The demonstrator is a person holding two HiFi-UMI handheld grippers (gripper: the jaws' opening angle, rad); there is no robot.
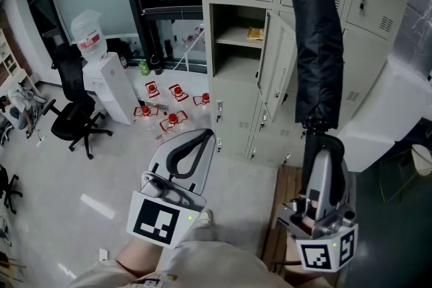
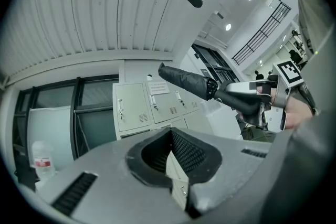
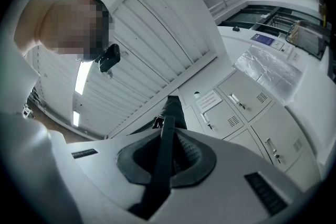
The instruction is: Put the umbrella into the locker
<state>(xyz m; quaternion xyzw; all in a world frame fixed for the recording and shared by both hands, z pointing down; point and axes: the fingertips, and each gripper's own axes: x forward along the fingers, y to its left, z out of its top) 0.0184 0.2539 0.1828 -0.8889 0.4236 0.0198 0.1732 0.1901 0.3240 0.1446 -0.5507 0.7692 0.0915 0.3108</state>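
The open locker compartment [image 1: 235, 61] sits in the middle column of the grey bank. Its door [image 1: 275, 67] is swung outward on the right side, so the door's free edge juts between the opening and the umbrella [image 1: 314, 44]. A shelf [image 1: 236, 39] crosses the compartment high up, leaving the taller clear space below it. In front of the lockers the floor [image 1: 101, 165] is bare. The office chair [image 1: 71, 111], the water dispenser [image 1: 104, 77] and some small red-and-white things [image 1: 172, 119] stand well off to the left. To the right a bulky white shape [image 1: 398, 111] crowds the lockers.

The umbrella is folded and black. Its long axis runs nearly upright in the head view, handle low and closed canopy high, with the top leaning slightly left. It lies in front of the closed locker fronts right of the open door, outside the compartment.

The right gripper [image 1: 322, 145] has its fingers clenched on the umbrella's handle, which shows in the right gripper view as a dark bar [image 3: 165, 149] between them. The left gripper [image 1: 202, 138] is low and left of the umbrella, fingers closed tip to tip on nothing, pointing toward the lockers.
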